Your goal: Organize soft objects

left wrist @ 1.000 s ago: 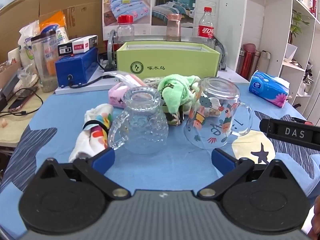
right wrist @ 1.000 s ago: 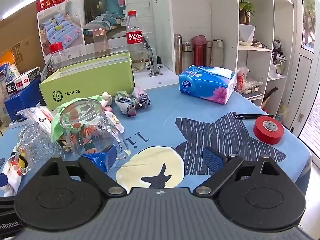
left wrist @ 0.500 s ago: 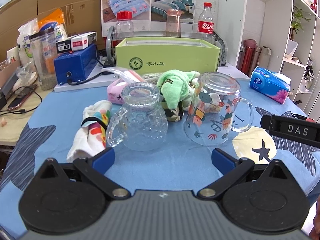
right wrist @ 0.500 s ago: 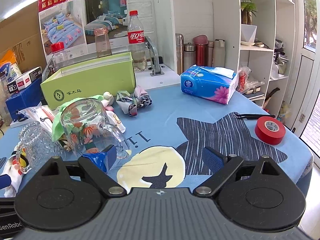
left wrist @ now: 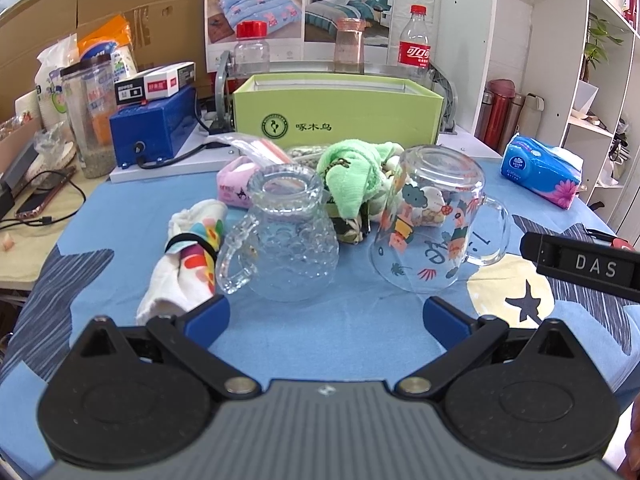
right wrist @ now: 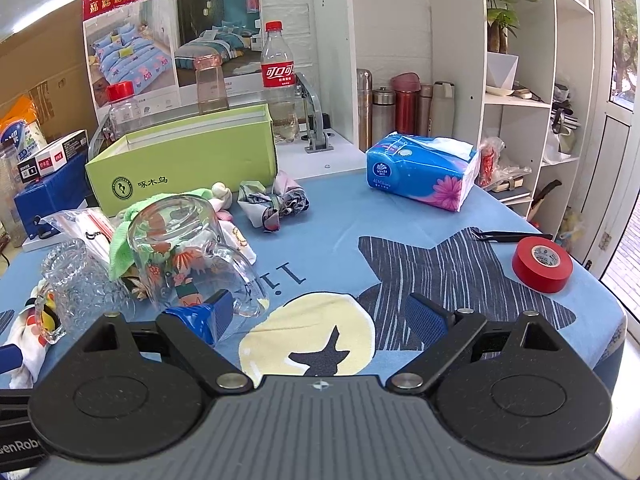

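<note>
Soft stuff sits mid-counter: a crumpled lime-green terry cloth (left wrist: 352,176) heaped w/ other fabric just behind two tipped glass mugs, a white cloth roll with bright prints and a black band (left wrist: 186,256) lying left of the knobbly clear glass mug (left wrist: 288,240), and a grey-pink patterned knotted cloth (right wrist: 274,202) apart to the right, near the lime-green cardboard box (left wrist: 338,114). Change over the last sec: barely any – left view has crept a touch closer & lower, cloths and the cartoon-printed clear glass mug (left wrist: 434,224) sit where they were, so nothing's sorted yet; looks like approach only. Left tongs (left wrist: 326,316) spread wide, empty, touching nothing, blue tips low over the blue printed cloth covering the counter (left wrist: 320,332). Right tongs (right wrist: 316,314) also wide & empty; left tip shows through the printed mug's glass, contact unclear.
</note>
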A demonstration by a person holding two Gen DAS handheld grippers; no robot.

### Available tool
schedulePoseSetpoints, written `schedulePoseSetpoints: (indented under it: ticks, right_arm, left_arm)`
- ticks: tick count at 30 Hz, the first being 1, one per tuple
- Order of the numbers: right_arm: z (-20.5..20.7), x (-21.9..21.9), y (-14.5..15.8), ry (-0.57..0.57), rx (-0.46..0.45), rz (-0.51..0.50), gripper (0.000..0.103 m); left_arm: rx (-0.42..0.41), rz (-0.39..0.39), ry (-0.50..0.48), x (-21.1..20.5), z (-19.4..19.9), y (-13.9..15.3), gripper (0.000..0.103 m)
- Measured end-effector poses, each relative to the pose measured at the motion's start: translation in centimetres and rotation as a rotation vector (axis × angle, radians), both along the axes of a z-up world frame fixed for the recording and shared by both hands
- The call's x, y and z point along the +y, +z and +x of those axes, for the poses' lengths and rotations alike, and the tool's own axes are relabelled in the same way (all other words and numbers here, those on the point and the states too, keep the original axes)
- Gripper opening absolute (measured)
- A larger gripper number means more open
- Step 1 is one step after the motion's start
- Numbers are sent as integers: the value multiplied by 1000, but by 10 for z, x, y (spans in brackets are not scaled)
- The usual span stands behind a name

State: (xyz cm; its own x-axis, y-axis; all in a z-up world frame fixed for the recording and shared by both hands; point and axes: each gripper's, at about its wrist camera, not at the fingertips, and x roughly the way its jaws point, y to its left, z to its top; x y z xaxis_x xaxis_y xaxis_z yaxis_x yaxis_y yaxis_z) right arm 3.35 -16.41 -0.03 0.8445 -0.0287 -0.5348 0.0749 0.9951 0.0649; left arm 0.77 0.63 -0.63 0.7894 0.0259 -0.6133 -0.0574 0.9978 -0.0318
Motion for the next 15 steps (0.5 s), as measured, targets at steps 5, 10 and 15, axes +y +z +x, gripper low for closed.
schedulePoseSetpoints:
  ticks: [5, 10, 15]
  right_arm:
    - [0, 1, 0, 1, 0, -1, 80]
    - [-1, 1, 0, 0, 0, -2, 80]
    - [-1, 1, 0, 0, 0, -1, 80]
  left_arm:
    - [7, 2, -3, 0, 1, -1, 103]
    - [12, 7, -10, -2, 1, -2, 103]
    - [14, 8, -10, -2, 0, -2, 103]
